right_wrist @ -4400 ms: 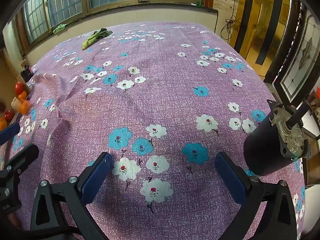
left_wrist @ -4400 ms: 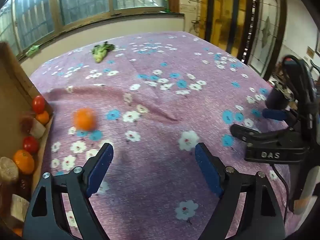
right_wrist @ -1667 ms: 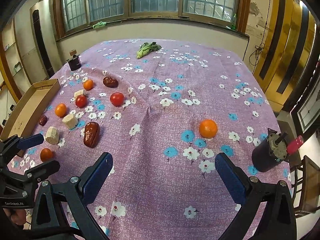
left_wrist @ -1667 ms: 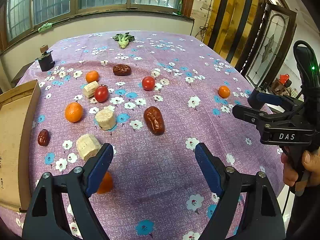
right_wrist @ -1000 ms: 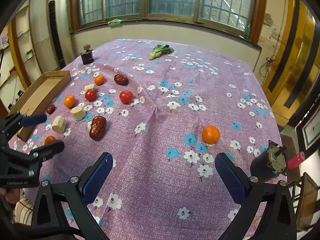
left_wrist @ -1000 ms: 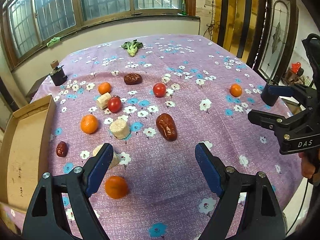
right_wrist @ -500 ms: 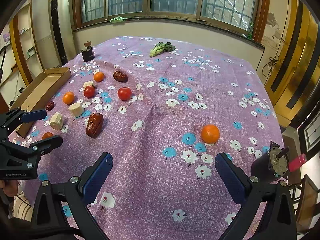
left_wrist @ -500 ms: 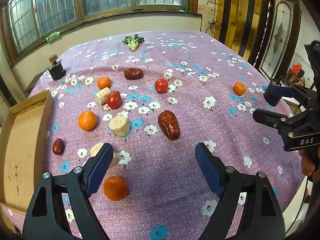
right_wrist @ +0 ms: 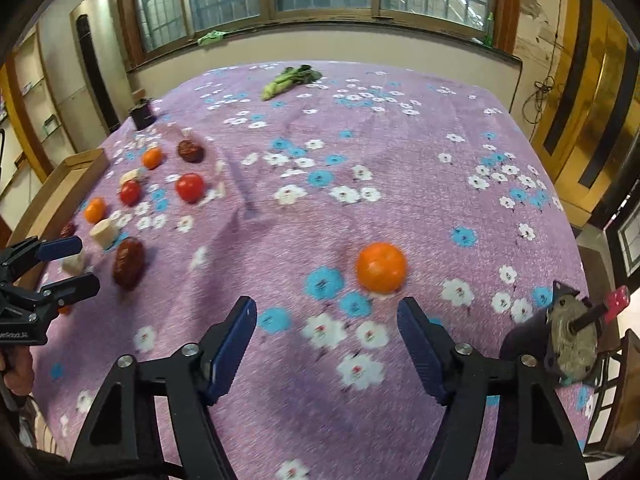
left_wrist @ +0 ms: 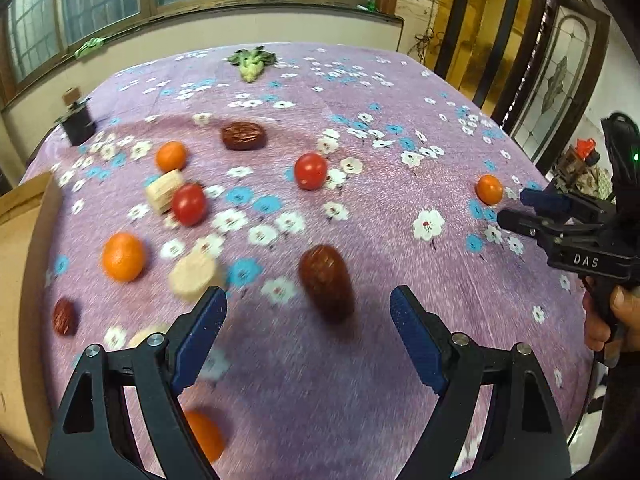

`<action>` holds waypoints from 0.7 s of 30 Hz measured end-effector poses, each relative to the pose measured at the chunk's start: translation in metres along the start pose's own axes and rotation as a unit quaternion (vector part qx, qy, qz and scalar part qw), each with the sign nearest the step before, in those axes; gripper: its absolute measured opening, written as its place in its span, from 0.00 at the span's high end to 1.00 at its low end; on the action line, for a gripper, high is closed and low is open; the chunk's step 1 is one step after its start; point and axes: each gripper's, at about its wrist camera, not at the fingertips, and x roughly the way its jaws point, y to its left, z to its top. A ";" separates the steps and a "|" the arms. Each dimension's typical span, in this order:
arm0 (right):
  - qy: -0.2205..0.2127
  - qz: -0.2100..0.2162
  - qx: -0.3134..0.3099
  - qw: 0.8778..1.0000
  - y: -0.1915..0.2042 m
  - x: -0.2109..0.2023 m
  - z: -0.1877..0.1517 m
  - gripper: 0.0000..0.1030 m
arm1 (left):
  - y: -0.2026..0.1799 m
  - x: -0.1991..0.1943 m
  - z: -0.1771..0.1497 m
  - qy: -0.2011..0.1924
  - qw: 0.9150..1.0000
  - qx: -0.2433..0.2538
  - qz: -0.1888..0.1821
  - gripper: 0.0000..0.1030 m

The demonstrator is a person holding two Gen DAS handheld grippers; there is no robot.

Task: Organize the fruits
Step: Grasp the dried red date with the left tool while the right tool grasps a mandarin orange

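Fruit lies scattered on the purple flowered cloth (left_wrist: 380, 92). My left gripper (left_wrist: 307, 302) is open just above the cloth, with a large brown date (left_wrist: 326, 282) right ahead between its fingers, untouched. Left of it lie a pale chunk (left_wrist: 195, 276), an orange (left_wrist: 123, 257), two tomatoes (left_wrist: 189, 204) and a small date (left_wrist: 65, 317). My right gripper (right_wrist: 326, 312) has its jaws closing with nothing between them. A lone orange (right_wrist: 381, 267) sits just ahead of its right finger (right_wrist: 416, 332). In the left wrist view that orange (left_wrist: 489, 189) lies beside the right gripper (left_wrist: 516, 210).
A cardboard box (left_wrist: 22, 276) stands at the table's left edge. A green vegetable (left_wrist: 251, 62) lies at the far side and a small black object (left_wrist: 78, 120) at the far left. A black motor-like cylinder (right_wrist: 568, 344) sits at the right edge.
Both grippers have moved forward and down toward the cloth, so the fruit looks larger. The right gripper's jaws have narrowed; the left gripper's jaws stay wide.
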 end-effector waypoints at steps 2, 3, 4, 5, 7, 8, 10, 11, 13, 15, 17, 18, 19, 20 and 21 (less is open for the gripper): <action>0.002 0.001 0.005 1.000 -0.005 0.006 0.003 0.34 | -0.004 0.010 0.004 0.007 1.000 0.004 -0.002 0.19; 0.004 0.000 0.007 1.000 -0.007 0.009 0.005 0.36 | -0.006 0.013 0.005 0.009 1.000 0.006 -0.005 0.23; 0.006 0.000 0.006 1.000 -0.009 0.014 0.006 0.37 | -0.007 0.017 0.006 0.011 1.000 0.007 -0.008 0.29; 0.008 -0.001 0.007 1.000 -0.010 0.018 0.007 0.38 | -0.008 0.023 0.007 0.018 1.000 0.009 -0.011 0.33; 0.011 -0.008 0.010 1.000 -0.014 0.027 0.010 0.42 | -0.008 0.031 0.007 0.028 0.999 0.007 -0.019 0.50; 0.010 -0.015 0.011 1.000 -0.015 0.030 0.011 0.43 | -0.008 0.032 0.008 0.020 1.000 0.011 -0.013 0.53; 0.011 -0.029 0.018 0.999 -0.020 0.035 0.011 0.55 | -0.009 0.033 0.008 0.019 1.000 0.017 -0.010 0.72; 0.015 -0.025 0.027 0.999 -0.024 0.037 0.011 0.66 | -0.008 0.032 0.008 0.020 1.000 0.017 -0.016 0.71; 0.010 -0.013 0.041 0.999 -0.029 0.036 0.011 0.67 | -0.005 0.032 0.007 0.020 0.999 0.013 -0.023 0.71; 0.008 -0.010 0.047 0.999 -0.030 0.035 0.009 0.68 | -0.004 0.030 0.004 0.019 0.999 0.010 -0.026 0.71; 0.008 -0.001 0.051 0.999 -0.028 0.031 0.007 0.68 | -0.002 0.025 0.001 0.018 0.999 0.006 -0.032 0.71; 0.007 0.004 0.052 0.999 -0.025 0.027 0.006 0.68 | 0.000 0.021 -0.001 0.016 0.999 0.005 -0.034 0.71; 0.004 0.011 0.051 0.999 -0.021 0.022 0.005 0.68 | 0.001 0.017 -0.004 0.013 0.999 0.004 -0.035 0.71; 0.000 0.016 0.048 0.999 -0.016 0.016 0.004 0.68 | 0.003 0.013 -0.005 0.012 0.999 0.002 -0.036 0.71; -0.005 0.023 0.045 0.999 -0.009 0.009 0.003 0.68 | 0.006 0.008 -0.006 0.010 0.999 0.001 -0.037 0.71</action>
